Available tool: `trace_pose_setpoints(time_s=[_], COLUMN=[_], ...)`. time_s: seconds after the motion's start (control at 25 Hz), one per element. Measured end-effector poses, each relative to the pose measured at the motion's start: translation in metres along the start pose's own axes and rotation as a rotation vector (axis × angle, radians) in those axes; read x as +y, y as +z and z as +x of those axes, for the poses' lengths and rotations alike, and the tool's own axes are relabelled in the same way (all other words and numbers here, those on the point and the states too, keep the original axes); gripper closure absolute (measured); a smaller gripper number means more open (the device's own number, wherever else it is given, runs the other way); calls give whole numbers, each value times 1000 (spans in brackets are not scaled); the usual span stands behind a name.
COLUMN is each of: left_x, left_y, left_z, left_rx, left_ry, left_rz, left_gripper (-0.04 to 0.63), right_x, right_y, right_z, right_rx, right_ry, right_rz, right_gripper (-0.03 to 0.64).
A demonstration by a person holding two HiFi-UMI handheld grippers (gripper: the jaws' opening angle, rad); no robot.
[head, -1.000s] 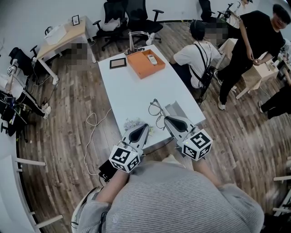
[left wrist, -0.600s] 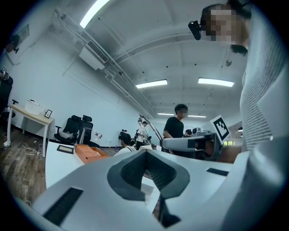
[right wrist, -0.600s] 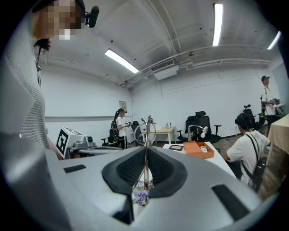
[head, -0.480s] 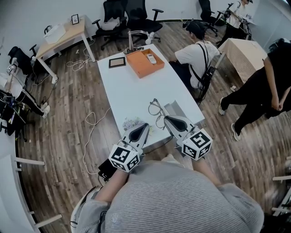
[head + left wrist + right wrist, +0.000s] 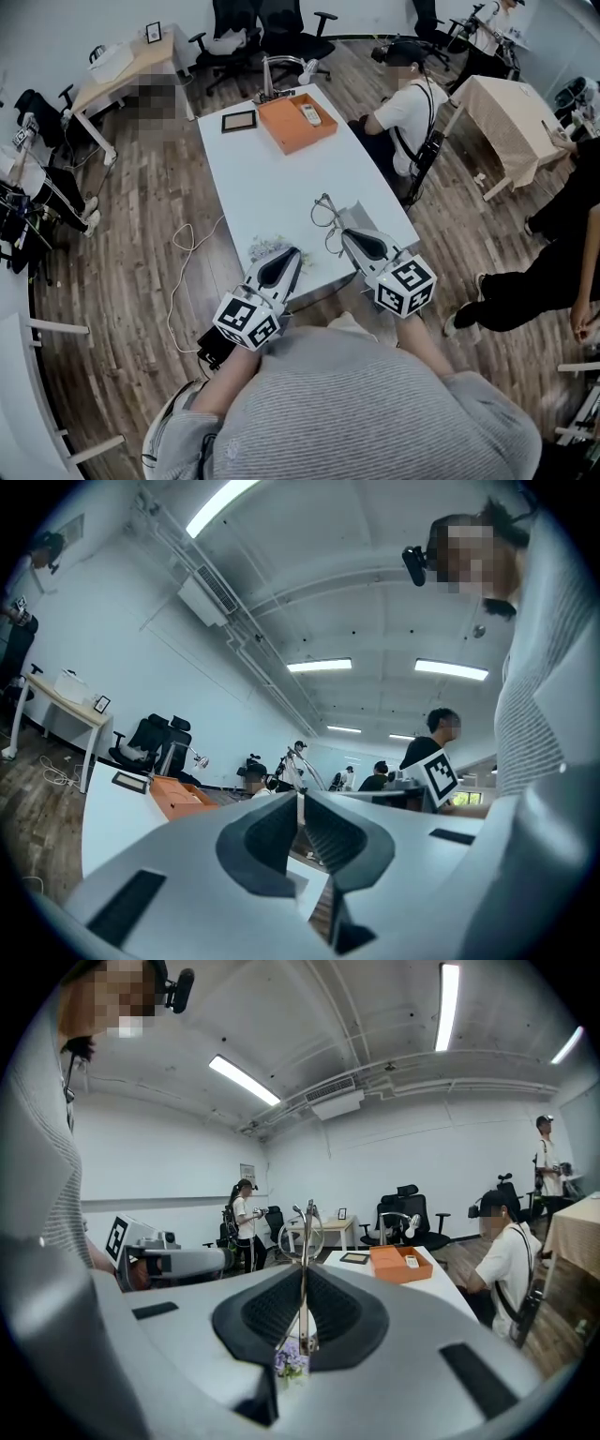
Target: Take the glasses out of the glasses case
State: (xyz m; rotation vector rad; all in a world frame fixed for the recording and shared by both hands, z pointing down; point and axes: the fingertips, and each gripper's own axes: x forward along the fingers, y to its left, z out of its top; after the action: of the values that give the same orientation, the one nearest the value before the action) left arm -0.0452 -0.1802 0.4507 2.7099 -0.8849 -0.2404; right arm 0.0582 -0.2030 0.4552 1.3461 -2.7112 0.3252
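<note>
A pair of thin-framed glasses (image 5: 325, 223) hangs just above the near right part of the white table (image 5: 272, 178). My right gripper (image 5: 345, 234) is shut on the frame. In the right gripper view the thin frame runs between the pads and a lens ring (image 5: 302, 1237) stands beyond the right gripper (image 5: 303, 1277). A grey case (image 5: 364, 217) lies right of the glasses. My left gripper (image 5: 295, 253) hovers at the table's near edge beside a small floral-patterned thing (image 5: 265, 249). In its own view the left gripper (image 5: 300, 803) has its jaws together, and I can make out nothing between them.
An orange tray (image 5: 298, 122) with a small white device, a dark picture frame (image 5: 238, 120) and a desk lamp (image 5: 281, 70) stand at the table's far end. A seated person (image 5: 408, 103) is close to the table's right side. A cable (image 5: 192, 248) lies on the floor at left.
The right gripper with the glasses has shifted slightly. A standing person in black has walked from the back right to the right edge. The left gripper stayed where it was.
</note>
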Motion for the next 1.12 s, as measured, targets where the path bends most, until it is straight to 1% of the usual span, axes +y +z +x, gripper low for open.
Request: trace_pose_setpoints(time_s=[0.08, 0.16, 0.4, 0.6, 0.72, 0.84, 0.96, 1.12], left_x=[-1, 0, 10, 15, 14, 15, 19, 25], left_y=[-1, -1, 3, 2, 0, -1, -3, -4], left_z=[-1, -2, -7, -7, -5, -6, -9, -11], left_rx=[-5, -12, -20, -8, 5, 25, 27, 34], left_ry=[3, 14, 69, 100, 114, 139, 162, 192], left_rz=[1, 4, 7, 1, 0, 3, 10, 7], left_gripper=[580, 580, 580, 580, 580, 580, 580, 580], right_x=[-17, -39, -109, -151, -174, -191, -194, -199], right_y=[-12, -30, -102, -160, -199, -226, -240, -257], right_z=[2, 6, 22, 38, 42, 46, 60, 66], right_rx=[30, 80, 287, 476, 608, 717, 762, 823], right_ry=[-26, -59, -165, -223, -274, -330, -338, -352], right_rz=[-3, -6, 25, 34, 9, -60, -121, -136], right_gripper=[591, 591, 591, 591, 591, 591, 591, 591])
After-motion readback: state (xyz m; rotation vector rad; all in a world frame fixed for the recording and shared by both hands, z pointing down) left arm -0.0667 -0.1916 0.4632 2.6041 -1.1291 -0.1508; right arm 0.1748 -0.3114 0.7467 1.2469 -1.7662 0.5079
